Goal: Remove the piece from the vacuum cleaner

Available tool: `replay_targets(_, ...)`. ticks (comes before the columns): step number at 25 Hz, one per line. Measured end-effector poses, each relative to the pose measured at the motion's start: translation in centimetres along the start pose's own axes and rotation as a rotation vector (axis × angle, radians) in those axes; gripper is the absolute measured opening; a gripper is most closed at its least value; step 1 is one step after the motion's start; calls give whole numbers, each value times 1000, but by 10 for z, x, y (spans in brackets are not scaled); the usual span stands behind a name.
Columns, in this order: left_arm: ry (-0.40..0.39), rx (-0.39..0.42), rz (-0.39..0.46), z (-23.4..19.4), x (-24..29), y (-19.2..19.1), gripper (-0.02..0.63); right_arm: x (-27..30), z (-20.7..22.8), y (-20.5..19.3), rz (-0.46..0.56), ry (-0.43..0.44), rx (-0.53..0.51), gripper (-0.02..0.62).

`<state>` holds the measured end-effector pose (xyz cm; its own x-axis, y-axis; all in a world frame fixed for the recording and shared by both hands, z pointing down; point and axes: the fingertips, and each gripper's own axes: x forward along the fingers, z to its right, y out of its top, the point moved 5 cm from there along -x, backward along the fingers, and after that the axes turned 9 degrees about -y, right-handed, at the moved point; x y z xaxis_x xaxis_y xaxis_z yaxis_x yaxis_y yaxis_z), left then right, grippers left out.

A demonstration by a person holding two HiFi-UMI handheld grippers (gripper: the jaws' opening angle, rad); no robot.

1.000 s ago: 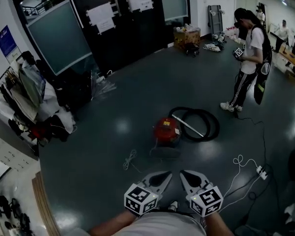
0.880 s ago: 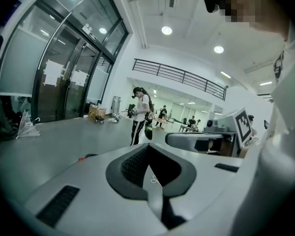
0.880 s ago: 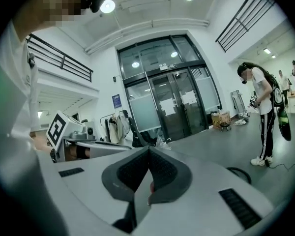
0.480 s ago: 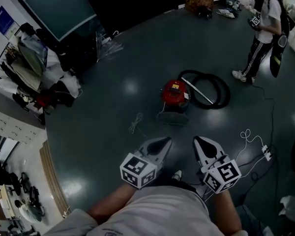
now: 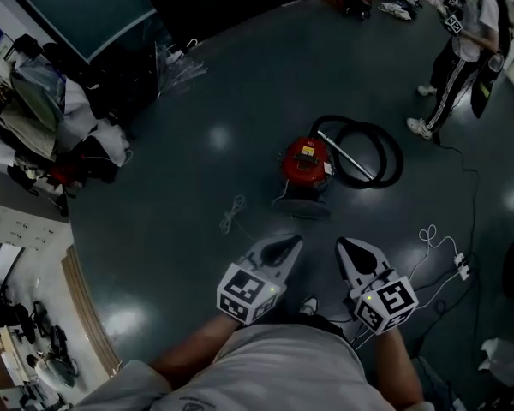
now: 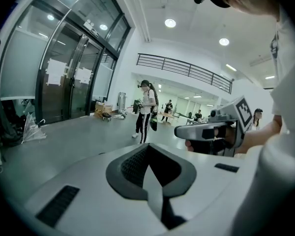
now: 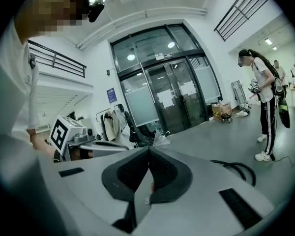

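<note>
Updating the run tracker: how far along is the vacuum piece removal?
Done: nothing visible. The red vacuum cleaner sits on the floor, with its hose coiled beside it.
In hand: nothing. The left gripper and right gripper are shut and empty, well short of the vacuum.
Left: everything, meaning approach, grip and detach.

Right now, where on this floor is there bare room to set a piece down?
Bare floor lies between the red vacuum cleaner and the clothes pile. Crowded: by the hose coil and around the power strip and its cords.
</note>
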<state>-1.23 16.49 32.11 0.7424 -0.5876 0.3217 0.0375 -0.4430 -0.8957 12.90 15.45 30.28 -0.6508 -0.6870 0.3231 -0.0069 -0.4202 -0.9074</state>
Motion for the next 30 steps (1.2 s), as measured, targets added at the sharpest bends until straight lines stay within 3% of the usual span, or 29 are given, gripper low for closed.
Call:
replay_targets(7, -126, 126, -46, -95, 36, 10, 6, 102, 29, -8, -95, -75, -56, 17)
replay_targets(15, -214, 138, -61, -172, 94, -8, 6, 188, 84, -62, -238, -114, -97, 17)
replay_targets(20, -228, 127, -90, -209, 137, -34, 6, 253, 136, -140, -366, -104, -209, 18)
replay_targets(24, -222, 142, -124, -232, 170, -59, 6, 308, 182, -234, -499, -48, -391, 55)
replay_targets(30, -219, 60, -175, -254, 197, -107, 6, 367, 223, -362, -679, 27, -646, 107)
